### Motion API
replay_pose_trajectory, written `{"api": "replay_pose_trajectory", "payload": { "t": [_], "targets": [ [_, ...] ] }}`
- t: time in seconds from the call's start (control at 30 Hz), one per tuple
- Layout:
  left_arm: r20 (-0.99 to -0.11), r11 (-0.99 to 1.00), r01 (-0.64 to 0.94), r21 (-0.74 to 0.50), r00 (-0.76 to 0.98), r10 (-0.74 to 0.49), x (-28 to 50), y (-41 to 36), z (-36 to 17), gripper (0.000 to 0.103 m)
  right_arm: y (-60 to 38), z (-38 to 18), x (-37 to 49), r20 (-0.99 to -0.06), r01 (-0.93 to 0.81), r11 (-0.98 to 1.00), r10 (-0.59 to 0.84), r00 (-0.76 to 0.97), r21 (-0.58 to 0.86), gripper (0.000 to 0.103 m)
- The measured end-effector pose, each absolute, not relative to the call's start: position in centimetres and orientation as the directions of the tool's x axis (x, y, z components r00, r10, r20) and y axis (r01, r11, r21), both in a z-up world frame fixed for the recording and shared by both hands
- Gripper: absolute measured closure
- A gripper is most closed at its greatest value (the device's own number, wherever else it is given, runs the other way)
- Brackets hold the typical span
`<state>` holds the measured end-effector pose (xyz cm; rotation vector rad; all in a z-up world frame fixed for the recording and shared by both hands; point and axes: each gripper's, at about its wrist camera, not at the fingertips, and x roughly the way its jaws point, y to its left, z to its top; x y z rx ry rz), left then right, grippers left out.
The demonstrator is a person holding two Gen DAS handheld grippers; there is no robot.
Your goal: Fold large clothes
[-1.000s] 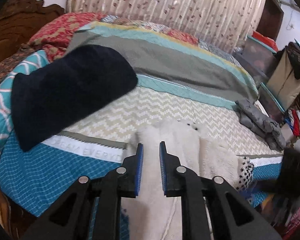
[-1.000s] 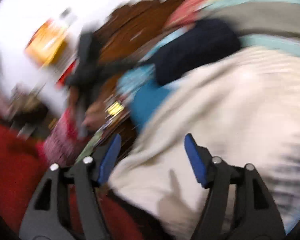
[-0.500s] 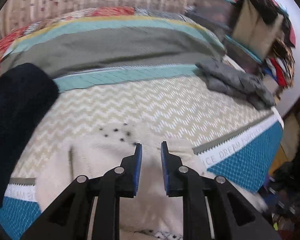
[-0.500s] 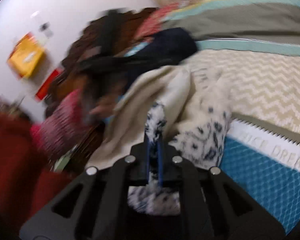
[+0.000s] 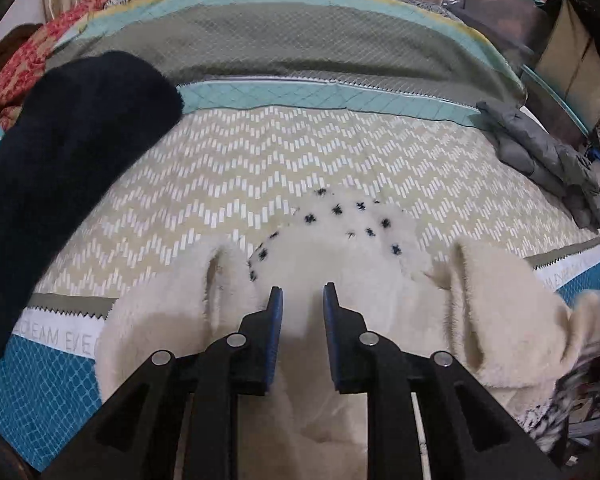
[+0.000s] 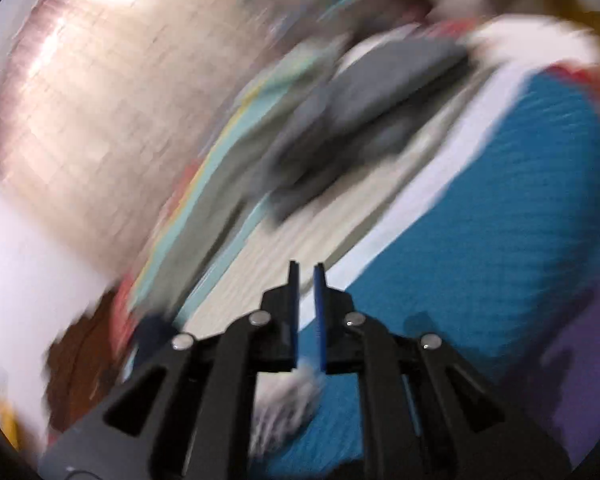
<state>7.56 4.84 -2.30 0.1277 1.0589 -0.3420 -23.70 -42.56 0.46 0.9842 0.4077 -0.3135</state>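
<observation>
Patterned bedspread (image 5: pixel 300 168) under your cream fleece garment (image 5: pixel 340 264), now spread wider at its near edge than a moment ago, your left gripper (image 5: pixel 302 312) narrowly parted and empty above it, your right gripper (image 6: pixel 306 312), view blurred, pinching a fleece tuft (image 6: pixel 296 384).

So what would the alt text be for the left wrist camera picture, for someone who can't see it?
A cream fleece garment with black specks lies rumpled on a patterned bedspread, with the left gripper open above it. A dark blue fleece lies left, a grey garment right.
</observation>
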Motion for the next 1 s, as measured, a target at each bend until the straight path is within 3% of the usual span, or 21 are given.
{"api": "replay_pose_trajectory", "payload": {
  "t": [0.07, 0.13, 0.2, 0.3, 0.37, 0.43, 0.47, 0.5, 0.53, 0.6, 0.67, 0.73, 0.83, 0.87, 0.9, 0.93, 0.97, 1.0],
  "targets": [
    [-0.867, 0.941, 0.336, -0.038, 0.458, -0.198, 7.1, 5.0, -2.0, 0.079, -40.7, 2.1, -22.3, -0.480, 0.420, 0.609, -0.073, 0.874, 0.673, 0.031],
    [-0.864, 0.941, 0.336, -0.036, 0.462, -0.199, 7.1, 5.2, -1.6, 0.079, -37.3, 3.6, -19.3, -0.496, 0.342, 0.721, 0.003, 0.868, 0.602, 0.019],
    [-0.863, 0.943, 0.333, -0.023, 0.470, -0.186, 7.2, 5.2, -1.2, 0.078, -33.3, 4.1, -15.6, -0.509, 0.199, 0.798, 0.150, 0.848, 0.568, 0.017],
    [-0.866, 0.944, 0.330, -0.004, 0.472, -0.168, 7.5, 5.2, -1.0, 0.070, -25.2, 3.6, -10.4, -0.613, -0.010, 0.902, 0.300, 0.731, 0.431, 0.013],
    [-0.870, 0.942, 0.332, 0.043, 0.476, -0.128, 7.8, 4.8, -1.7, 0.058, -19.0, 1.8, -8.1, -0.715, -0.178, 0.949, 0.315, 0.625, 0.262, 0.013],
    [-0.902, 0.937, 0.347, 0.049, 0.418, -0.108, 8.3, 4.2, -3.4, 0.055, -14.6, -0.1, -6.6, -0.795, -0.297, 0.949, 0.260, 0.549, 0.106, 0.013],
    [-0.912, 0.934, 0.353, 0.052, 0.397, -0.100, 8.3, 3.7, -4.2, 0.055, -13.6, -1.3, -6.1, -0.821, -0.325, 0.944, 0.232, 0.522, 0.061, 0.026],
    [-0.916, 0.929, 0.362, 0.075, 0.394, -0.080, 8.3, 3.1, -4.8, 0.055, -13.7, -2.3, -5.6, -0.840, -0.327, 0.944, 0.206, 0.502, 0.037, 0.046],
    [-0.908, 0.923, 0.366, 0.118, 0.416, -0.049, 8.1, 2.5, -5.2, 0.055, -15.4, -2.7, -5.0, -0.846, -0.305, 0.951, 0.198, 0.495, 0.044, 0.087],
    [-0.897, 0.923, 0.363, 0.128, 0.439, -0.048, 8.0, 2.3, -5.2, 0.062, -19.6, -1.1, -4.0, -0.804, -0.166, 0.978, 0.199, 0.561, 0.126, 0.087],
    [-0.890, 0.937, 0.340, 0.084, 0.449, -0.083, 8.2, 3.0, -4.5, 0.088, -26.4, 1.8, -4.4, -0.741, 0.054, 0.984, 0.093, 0.665, 0.172, 0.087],
    [-0.875, 0.954, 0.296, 0.047, 0.473, -0.103, 8.7, 4.5, -3.4, 0.095, -32.0, 3.3, -5.6, -0.708, 0.233, 0.955, -0.037, 0.706, 0.182, 0.087],
    [-0.855, 0.975, 0.217, -0.036, 0.498, -0.142, 9.6, 7.7, -2.1, 0.095, -39.4, 2.7, -8.1, -0.732, 0.496, 0.846, -0.210, 0.648, 0.197, 0.086],
    [-0.848, 0.983, 0.175, -0.050, 0.513, -0.135, 9.8, 8.9, -1.6, 0.098, -40.8, 2.2, -9.1, -0.743, 0.554, 0.802, -0.227, 0.629, 0.225, 0.069],
    [-0.840, 0.990, 0.135, -0.044, 0.531, -0.110, 10.0, 10.0, -1.4, 0.098, -41.6, 1.7, -10.2, -0.746, 0.605, 0.755, -0.246, 0.618, 0.253, 0.059],
    [-0.829, 0.995, 0.075, -0.063, 0.551, -0.094, 10.1, 12.2, -0.8, 0.098, -42.6, 0.9, -12.0, -0.733, 0.659, 0.678, -0.260, 0.629, 0.325, 0.039],
    [-0.824, 0.994, 0.036, -0.099, 0.558, -0.103, 10.2, 13.7, -0.5, 0.098, -43.2, 0.3, -13.6, -0.710, 0.675, 0.614, -0.250, 0.658, 0.409, 0.029],
    [-0.820, 0.991, -0.012, -0.136, 0.563, -0.106, 10.1, 15.7, -0.1, 0.098, -43.4, -0.2, -15.0, -0.694, 0.672, 0.571, -0.230, 0.682, 0.472, 0.029]
  ]
}}
